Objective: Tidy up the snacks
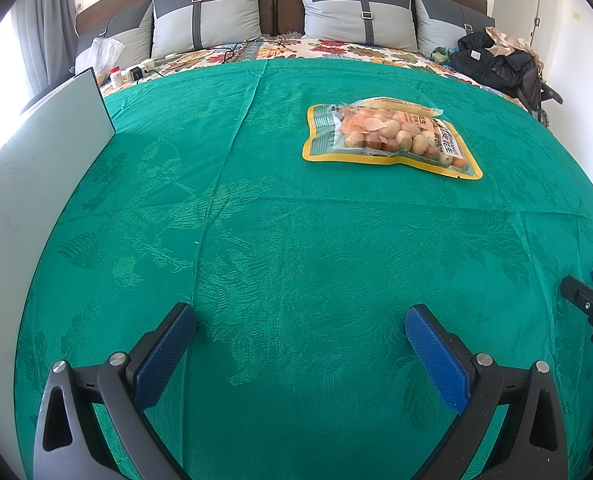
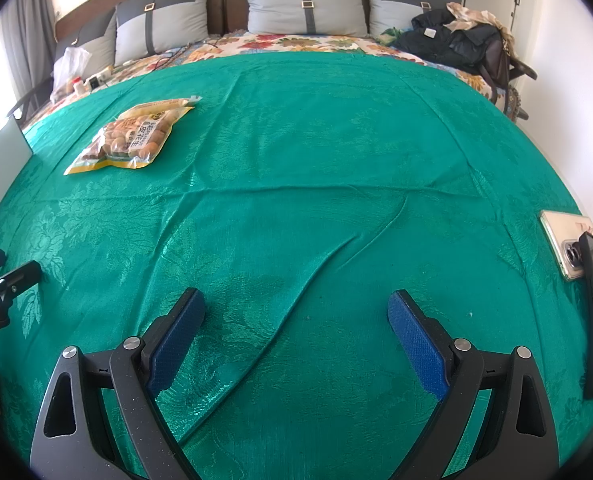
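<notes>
On the green cloth (image 1: 256, 220) ahead of you lies the peanut packet (image 1: 388, 136), flat and well apart from both tools, so nothing is grasped yet. Your left gripper (image 1: 300, 332) hovers with fingers spread wide, holding nothing; your right gripper (image 2: 296, 316) likewise gapes empty, probably readied for a reach, with a phone (image 2: 558, 244) at its right

In my left view, the green cloth (image 1: 256, 220) lies bare from bottom to centre; only a white board (image 1: 36, 168) stands at left. In my right view, two phones (image 2: 564, 244) lie at the right edge.
</notes>
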A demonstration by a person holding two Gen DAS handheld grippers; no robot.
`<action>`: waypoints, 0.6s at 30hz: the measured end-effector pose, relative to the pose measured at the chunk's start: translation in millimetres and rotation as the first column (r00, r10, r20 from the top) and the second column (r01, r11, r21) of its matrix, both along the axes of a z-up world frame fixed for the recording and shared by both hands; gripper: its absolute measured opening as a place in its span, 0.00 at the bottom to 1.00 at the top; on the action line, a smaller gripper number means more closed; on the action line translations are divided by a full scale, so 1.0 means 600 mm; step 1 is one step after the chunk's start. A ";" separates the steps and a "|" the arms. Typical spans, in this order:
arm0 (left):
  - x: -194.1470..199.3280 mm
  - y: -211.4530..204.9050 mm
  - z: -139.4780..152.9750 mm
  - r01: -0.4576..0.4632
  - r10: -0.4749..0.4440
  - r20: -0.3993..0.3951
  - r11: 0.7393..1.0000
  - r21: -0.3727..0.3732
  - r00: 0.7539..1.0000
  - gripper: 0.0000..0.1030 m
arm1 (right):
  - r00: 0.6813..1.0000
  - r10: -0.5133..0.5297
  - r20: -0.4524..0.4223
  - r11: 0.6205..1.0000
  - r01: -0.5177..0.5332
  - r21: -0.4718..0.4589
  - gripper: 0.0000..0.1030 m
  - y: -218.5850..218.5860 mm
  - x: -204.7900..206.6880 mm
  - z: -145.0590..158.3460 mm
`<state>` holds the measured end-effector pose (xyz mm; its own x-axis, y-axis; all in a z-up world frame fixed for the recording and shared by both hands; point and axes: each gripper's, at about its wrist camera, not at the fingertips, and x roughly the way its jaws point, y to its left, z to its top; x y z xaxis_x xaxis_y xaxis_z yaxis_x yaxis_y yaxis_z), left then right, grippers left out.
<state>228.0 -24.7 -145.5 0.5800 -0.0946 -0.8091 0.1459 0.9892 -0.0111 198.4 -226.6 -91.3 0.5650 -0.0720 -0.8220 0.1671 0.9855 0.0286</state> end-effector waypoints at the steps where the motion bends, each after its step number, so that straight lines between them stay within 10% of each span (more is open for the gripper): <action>1: 0.000 0.000 0.000 0.000 0.000 0.000 1.000 0.000 1.000 1.00 | 1.000 0.000 0.000 1.000 0.000 0.000 0.93 0.000 0.000 0.000; 18: 0.000 0.000 0.000 0.000 0.000 0.000 1.000 0.000 1.000 1.00 | 1.000 0.000 0.000 1.000 0.000 0.000 0.93 0.000 0.000 0.000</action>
<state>228.1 -24.6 -145.5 0.5802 -0.0947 -0.8090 0.1462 0.9892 -0.0110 198.1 -226.6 -91.4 0.5651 -0.0722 -0.8219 0.1673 0.9855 0.0285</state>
